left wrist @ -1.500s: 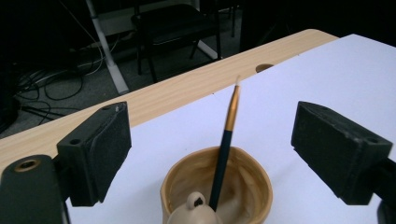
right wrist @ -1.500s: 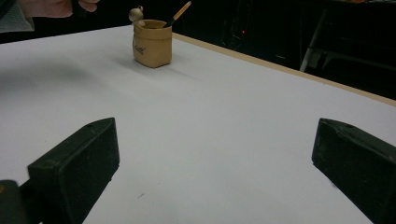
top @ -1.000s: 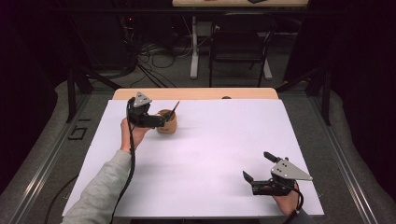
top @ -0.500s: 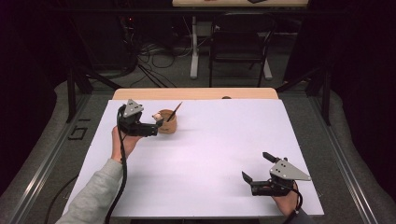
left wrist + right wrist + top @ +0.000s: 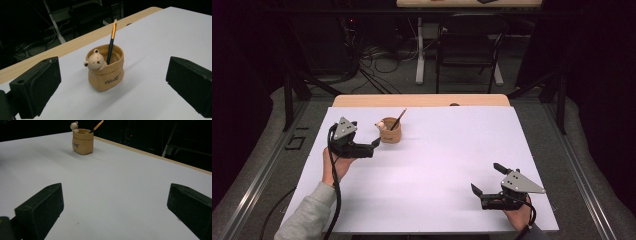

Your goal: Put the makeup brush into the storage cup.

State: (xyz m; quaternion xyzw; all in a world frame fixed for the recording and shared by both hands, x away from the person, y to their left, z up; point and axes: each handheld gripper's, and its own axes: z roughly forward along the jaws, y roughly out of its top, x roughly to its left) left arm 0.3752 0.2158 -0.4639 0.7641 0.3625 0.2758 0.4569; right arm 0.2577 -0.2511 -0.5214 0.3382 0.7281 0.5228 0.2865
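A tan sack-shaped pencil holder with a small bear figure on its rim stands on the white table top, far left of centre. One dark pencil with an orange end leans inside it. My left gripper is open just left of the holder, jaws pointing at it without touching; in the left gripper view the holder sits ahead of the left gripper. My right gripper rests open and holds nothing near the front right. The holder stands far ahead of the right gripper.
A wooden strip runs along the table's far edge. Beyond it stand a dark chair, table legs and floor cables. A metal rail borders the left side. White surface stretches between the two grippers.
My left gripper has drawn back from above the holder, leftward and toward the person. The pencil and holder stay put. The right gripper has not moved.
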